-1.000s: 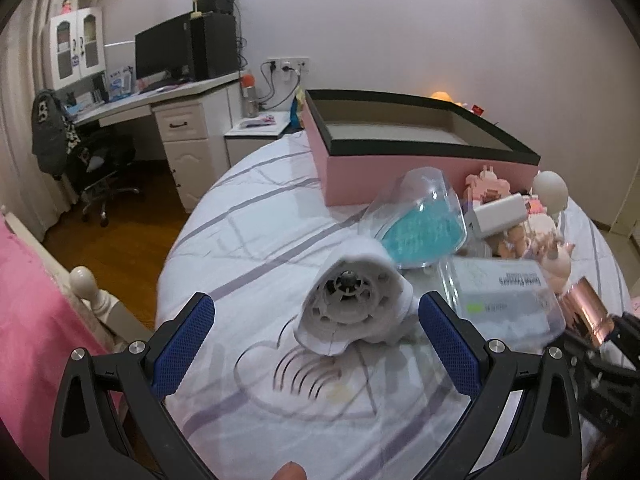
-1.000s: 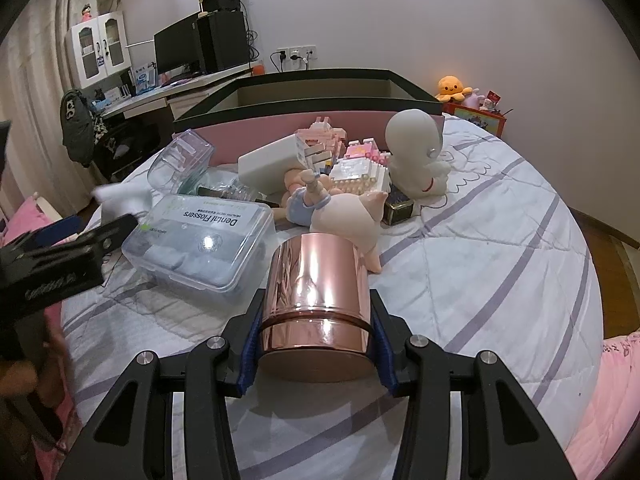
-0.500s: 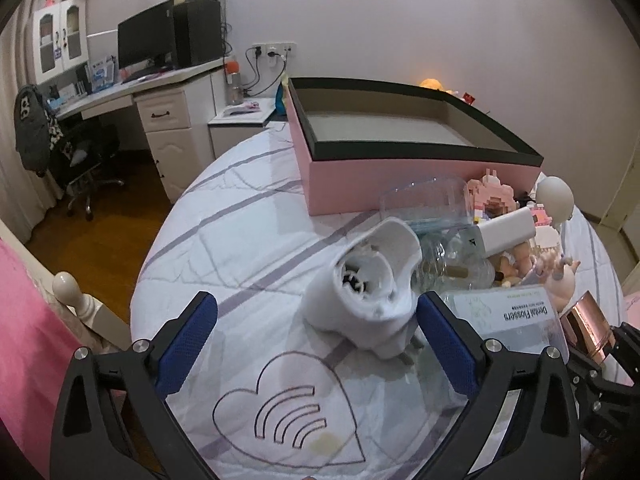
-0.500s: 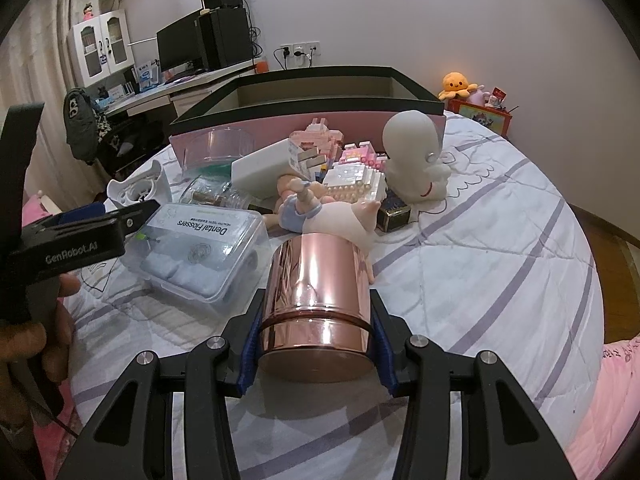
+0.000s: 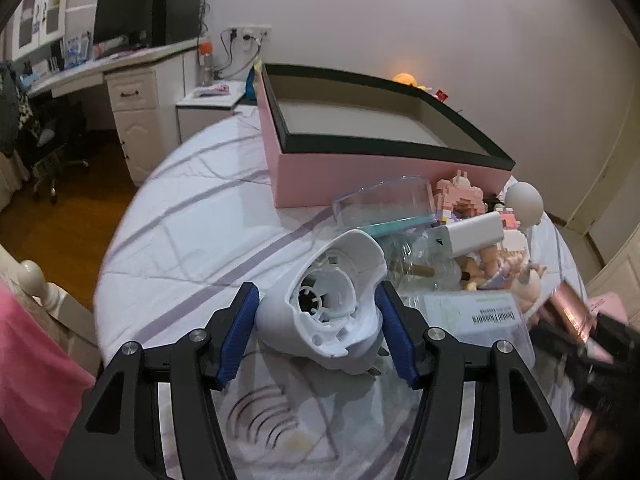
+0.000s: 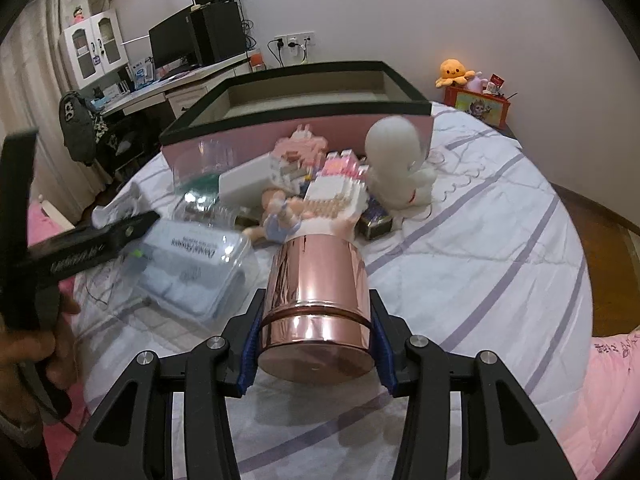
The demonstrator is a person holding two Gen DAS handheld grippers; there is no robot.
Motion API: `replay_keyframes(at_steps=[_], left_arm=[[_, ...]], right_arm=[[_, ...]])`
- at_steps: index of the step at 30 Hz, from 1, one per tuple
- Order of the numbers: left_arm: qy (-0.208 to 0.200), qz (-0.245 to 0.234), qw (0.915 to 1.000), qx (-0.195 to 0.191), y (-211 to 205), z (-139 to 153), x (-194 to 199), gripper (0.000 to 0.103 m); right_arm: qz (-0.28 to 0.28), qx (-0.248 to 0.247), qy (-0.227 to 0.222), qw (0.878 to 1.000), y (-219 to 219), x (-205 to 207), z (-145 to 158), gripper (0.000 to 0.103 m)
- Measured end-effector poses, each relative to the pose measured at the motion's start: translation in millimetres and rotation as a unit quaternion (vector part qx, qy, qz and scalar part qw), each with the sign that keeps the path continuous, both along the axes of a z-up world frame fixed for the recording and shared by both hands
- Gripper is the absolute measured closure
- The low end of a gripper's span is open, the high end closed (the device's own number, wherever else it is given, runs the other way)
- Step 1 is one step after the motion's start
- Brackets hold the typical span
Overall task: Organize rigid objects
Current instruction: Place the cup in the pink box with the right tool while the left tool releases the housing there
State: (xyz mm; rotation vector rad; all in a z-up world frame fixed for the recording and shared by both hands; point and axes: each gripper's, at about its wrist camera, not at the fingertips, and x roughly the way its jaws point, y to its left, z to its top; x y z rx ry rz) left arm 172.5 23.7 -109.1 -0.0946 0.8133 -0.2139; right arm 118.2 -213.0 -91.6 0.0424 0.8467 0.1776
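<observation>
My left gripper (image 5: 318,332) is shut on a white plastic fan-like housing (image 5: 328,300), its blue pads pressing both sides, just above the bedspread. My right gripper (image 6: 316,340) is shut on a rose-gold metal cup (image 6: 316,300), held lying along the fingers; the cup also shows at the right edge of the left wrist view (image 5: 568,312). An open pink box with a black rim (image 5: 380,152) stands beyond the pile; it also shows in the right wrist view (image 6: 296,92).
A pile lies before the box: a clear floss box (image 6: 196,268), a clear container (image 5: 388,208), a white charger (image 5: 468,236), pink block toys (image 6: 340,188), a doll (image 6: 280,220), a white figure (image 6: 396,160). A desk (image 5: 120,80) stands at far left.
My left gripper went from wide open to shut on the white housing and lifted it slightly. My right gripper, holding the cup, has risen a little.
</observation>
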Motion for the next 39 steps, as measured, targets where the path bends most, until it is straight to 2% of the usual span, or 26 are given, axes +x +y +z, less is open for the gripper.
replay_keyframes(at_steps=[6,11,18,24,29,30,31,32,33,34,36,39], left_arm=[[-0.008,0.014,0.9999,0.000,15.5,23.2,-14.4,0.042],[-0.029,0.008,0.9995,0.003,17.9,54.3,-3.8,0.042],[-0.064,-0.010,0.9979,0.006,-9.3,89.0,55.3,0.042],[-0.050,-0.016,0.9986,0.002,-33.0,86.5,114.9,0.042],[-0.015,-0.017,0.9997,0.012,-44.6,67.1,147.5,0.041],[-0.011,-0.016,0.9996,0.018,-46.3,63.2,150.9,0.040],[-0.008,-0.013,0.9995,0.026,-47.5,60.3,153.2,0.031],[-0.007,-0.009,0.9994,0.032,-47.4,59.6,154.0,0.016],[-0.013,-0.002,0.9992,0.038,-46.4,60.4,152.5,0.009],[-0.022,0.002,0.9988,0.042,-46.0,62.3,150.4,0.000],[-0.041,0.007,0.9981,0.045,-42.9,67.9,144.4,0.000],[-0.047,0.016,0.9980,0.040,-33.3,73.4,133.8,0.000]], right_arm=[[0.007,0.009,-0.003,1.000,0.3,12.6,19.7,0.055],[0.020,0.019,-0.022,0.999,6.1,40.6,50.2,0.055],[0.033,0.020,-0.048,0.998,13.0,104.8,78.7,0.055],[0.024,0.021,-0.022,0.999,7.0,164.3,68.0,0.055],[0.013,0.018,0.008,1.000,-1.7,190.3,47.2,0.055],[0.012,0.015,0.014,1.000,-2.9,193.3,44.0,0.054],[0.013,0.013,0.022,1.000,-3.0,196.4,39.4,0.049],[0.012,0.018,0.023,0.999,-4.9,197.0,37.4,0.042],[0.009,0.023,0.022,0.999,-7.2,197.4,38.9,0.018],[0.006,0.025,0.017,1.000,-9.1,195.9,40.0,0.010],[0.003,0.025,0.003,1.000,-11.0,191.7,44.9,0.010],[-0.005,0.024,-0.004,1.000,-13.0,186.7,50.5,0.010]])
